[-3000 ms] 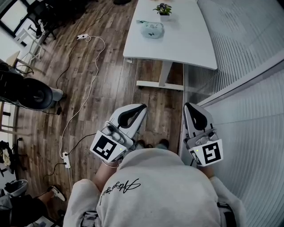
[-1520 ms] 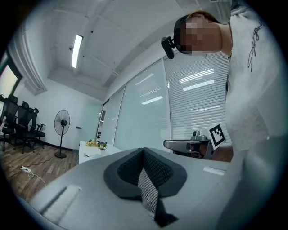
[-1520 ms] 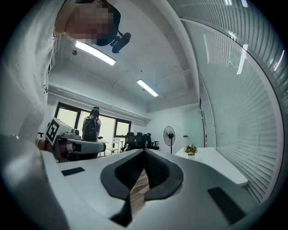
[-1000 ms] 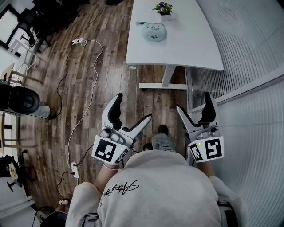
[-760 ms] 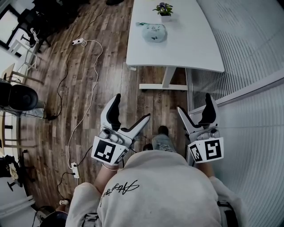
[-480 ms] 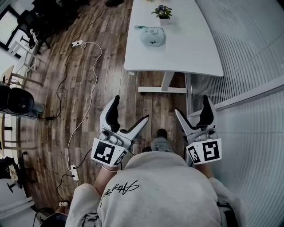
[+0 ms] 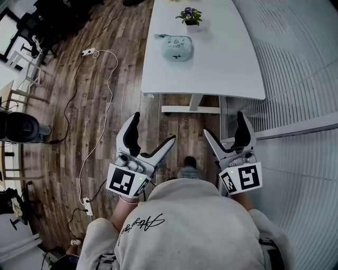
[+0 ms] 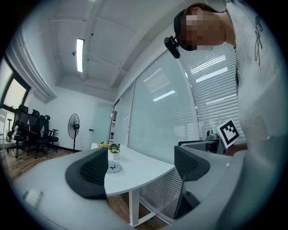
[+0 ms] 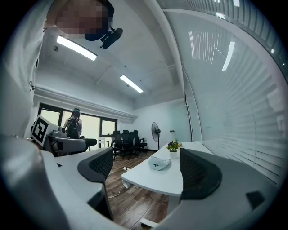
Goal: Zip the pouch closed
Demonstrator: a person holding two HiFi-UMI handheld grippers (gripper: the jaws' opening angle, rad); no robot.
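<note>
A pale green pouch (image 7: 176,48) lies on the white table (image 7: 222,58), ahead of me and well out of reach, next to a small potted plant (image 7: 189,16). My left gripper (image 7: 153,129) and right gripper (image 7: 224,125) are held in front of my body above the wooden floor, both open and empty. The left gripper view shows the pouch (image 8: 114,168) small between its jaws, far off on the table (image 8: 135,173). In the right gripper view the pouch (image 9: 159,163) and plant (image 9: 173,145) sit on the table (image 9: 166,182).
A white cable (image 7: 108,100) and power strips (image 7: 87,52) run over the floor at left. A standing fan (image 7: 18,126) is at far left. A ribbed glass partition (image 7: 301,84) runs along the right. Office chairs (image 9: 128,137) and a person (image 9: 73,121) are in the background.
Three seconds ago both grippers were shut; both have since opened. In the last second the table and pouch have drifted slightly lower in the head view, while the grippers hold their pose.
</note>
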